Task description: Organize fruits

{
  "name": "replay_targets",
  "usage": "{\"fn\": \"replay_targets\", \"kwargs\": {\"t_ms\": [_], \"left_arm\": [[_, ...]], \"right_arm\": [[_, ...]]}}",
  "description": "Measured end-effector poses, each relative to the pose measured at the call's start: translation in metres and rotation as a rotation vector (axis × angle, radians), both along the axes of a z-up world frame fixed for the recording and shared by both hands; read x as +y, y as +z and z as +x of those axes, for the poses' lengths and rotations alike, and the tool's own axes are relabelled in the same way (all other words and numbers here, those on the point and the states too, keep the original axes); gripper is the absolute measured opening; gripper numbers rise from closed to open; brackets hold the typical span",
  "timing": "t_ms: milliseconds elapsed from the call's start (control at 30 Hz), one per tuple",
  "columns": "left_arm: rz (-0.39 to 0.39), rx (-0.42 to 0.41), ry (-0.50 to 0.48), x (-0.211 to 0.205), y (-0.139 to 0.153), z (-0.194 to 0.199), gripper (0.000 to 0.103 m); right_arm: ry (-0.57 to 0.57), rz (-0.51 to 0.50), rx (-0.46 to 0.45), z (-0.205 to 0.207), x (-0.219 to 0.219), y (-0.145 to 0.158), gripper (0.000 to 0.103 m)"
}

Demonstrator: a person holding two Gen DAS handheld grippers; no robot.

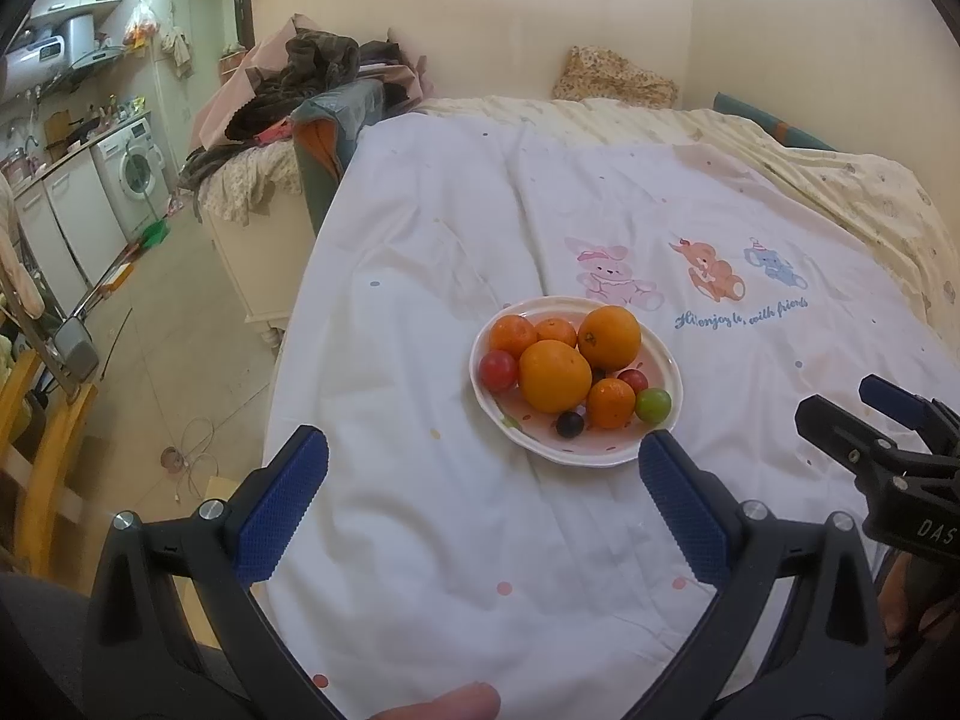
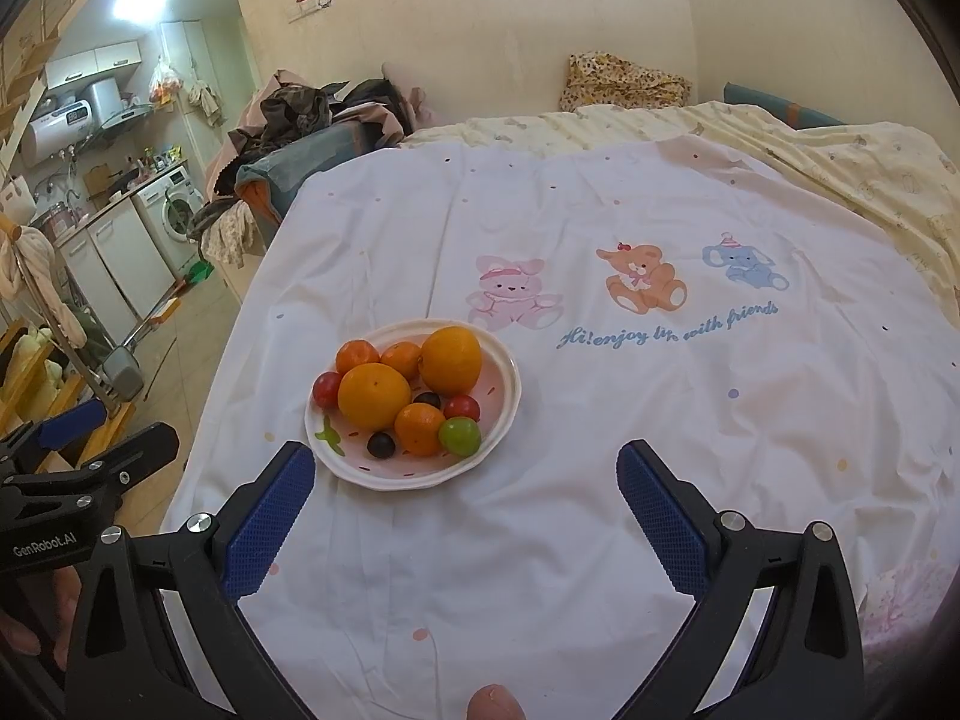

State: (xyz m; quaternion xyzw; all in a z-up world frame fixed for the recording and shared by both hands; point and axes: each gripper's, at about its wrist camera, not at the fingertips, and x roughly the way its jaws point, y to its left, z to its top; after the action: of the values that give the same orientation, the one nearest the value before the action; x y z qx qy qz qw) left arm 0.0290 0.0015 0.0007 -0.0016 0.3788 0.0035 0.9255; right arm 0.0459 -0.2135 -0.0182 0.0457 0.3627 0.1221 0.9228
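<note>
Pink plate [image 2: 503, 414] of fruit sits at eleven o'clock from my right gripper [image 2: 465, 480], on the bedsheet [image 2: 600, 420]. Both claws spread wide, holding nothing, left gripper [image 1: 483, 468] included. I'd grab the green grape [image 2: 459, 435] gently from above.

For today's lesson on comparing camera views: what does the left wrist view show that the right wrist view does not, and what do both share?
Only the left wrist view shows the right gripper at its right edge and a cable on the floor. Only the right wrist view shows the left gripper at its left edge. Both share the plate of fruit, the sheet with cartoon animals, and the washer.
</note>
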Motion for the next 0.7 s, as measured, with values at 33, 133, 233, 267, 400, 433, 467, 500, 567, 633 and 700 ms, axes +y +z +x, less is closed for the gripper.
{"fn": "replay_targets", "kwargs": {"t_ms": [33,133,233,267,400,433,467,500,567,633,700], "left_arm": [[0.0,0.0,0.0,0.0,0.0001,-0.0001,0.102],[0.004,-0.007,0.002,-0.0006,0.0007,-0.0006,0.102],[0.001,-0.003,0.001,-0.001,-0.0005,0.0,0.102],[0.0,0.001,0.001,-0.0011,-0.0007,0.0002,0.102],[-0.003,0.002,0.002,-0.0008,-0.0012,0.0008,0.102],[-0.004,0.001,0.003,-0.0006,-0.0014,0.001,0.102],[-0.005,0.002,0.004,-0.0007,-0.0018,0.0014,0.102],[-0.006,0.002,0.005,-0.0006,-0.002,0.0013,0.102],[-0.006,0.002,0.005,-0.0005,-0.0019,0.0014,0.102],[-0.005,0.002,0.004,-0.0005,-0.0019,0.0016,0.102],[-0.005,0.001,0.005,-0.0004,-0.0017,0.0014,0.102]], "right_arm": [[0.0,0.0,0.0,0.0002,0.0,0.0,0.103],[0.0,-0.001,0.001,-0.0001,-0.0001,-0.0003,0.103],[-0.004,0.003,0.004,-0.0009,-0.0021,0.0009,0.103],[-0.004,0.003,0.004,-0.0007,-0.0022,0.0012,0.103],[-0.003,0.001,0.003,-0.0012,-0.0023,0.001,0.103],[-0.003,0.0,0.003,-0.0012,-0.0022,0.0009,0.103],[-0.002,0.0,0.004,-0.0013,-0.0023,0.001,0.103],[-0.003,0.001,0.004,-0.0014,-0.0023,0.0011,0.103],[-0.003,0.001,0.004,-0.0018,-0.0028,0.0011,0.103],[-0.004,0.002,0.004,-0.0017,-0.0024,0.0008,0.103],[-0.004,0.005,0.006,-0.0017,-0.0026,0.0007,0.103]]}}
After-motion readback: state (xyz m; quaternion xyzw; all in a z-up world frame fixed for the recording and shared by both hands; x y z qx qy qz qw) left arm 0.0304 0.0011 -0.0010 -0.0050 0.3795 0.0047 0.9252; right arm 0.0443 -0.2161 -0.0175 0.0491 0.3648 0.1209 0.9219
